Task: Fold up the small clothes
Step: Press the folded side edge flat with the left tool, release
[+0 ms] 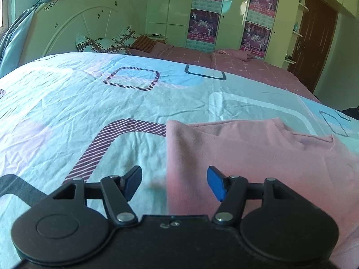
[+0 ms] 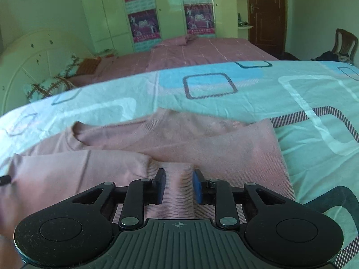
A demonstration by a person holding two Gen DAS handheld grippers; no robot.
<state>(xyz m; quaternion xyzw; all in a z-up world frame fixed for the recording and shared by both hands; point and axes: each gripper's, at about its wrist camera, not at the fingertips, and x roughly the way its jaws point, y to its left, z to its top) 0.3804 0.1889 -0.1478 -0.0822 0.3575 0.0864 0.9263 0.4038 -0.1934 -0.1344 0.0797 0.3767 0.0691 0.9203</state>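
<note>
A: Where is the garment?

B: The pink top [image 2: 179, 143] lies on the patterned bedsheet [image 2: 291, 94], partly folded; one panel is laid over its middle, and the neckline [image 2: 107, 132] faces the far side of the bed.

A: And the right gripper [image 2: 178, 187]?

B: It sits low over the folded pink cloth, pointing downward at a slant; its blue pads [image 2: 197, 187] stand a narrow gap apart, with a ridge of the ribbed fabric showing between them (I cannot tell whether the pads press on it, so I would not call it a pinch).

A: The left gripper [image 1: 175, 183]?

B: Spread wide, holding nothing; it hovers at the straight left edge of the top [image 1: 258, 157], one finger [image 1: 132, 183] over bare sheet [image 1: 89, 103], the other over the pink cloth; it too tilts downward.

A: What lies beyond?

B: A second bed with a pink cover [image 2: 202, 51]; pillows [image 1: 105, 43] against a white headboard [image 1: 74, 22]; pale wardrobes with posters [image 2: 143, 24]; a brown door [image 2: 267, 11]; a wooden chair [image 2: 344, 42] at the right edge of the right view.
</note>
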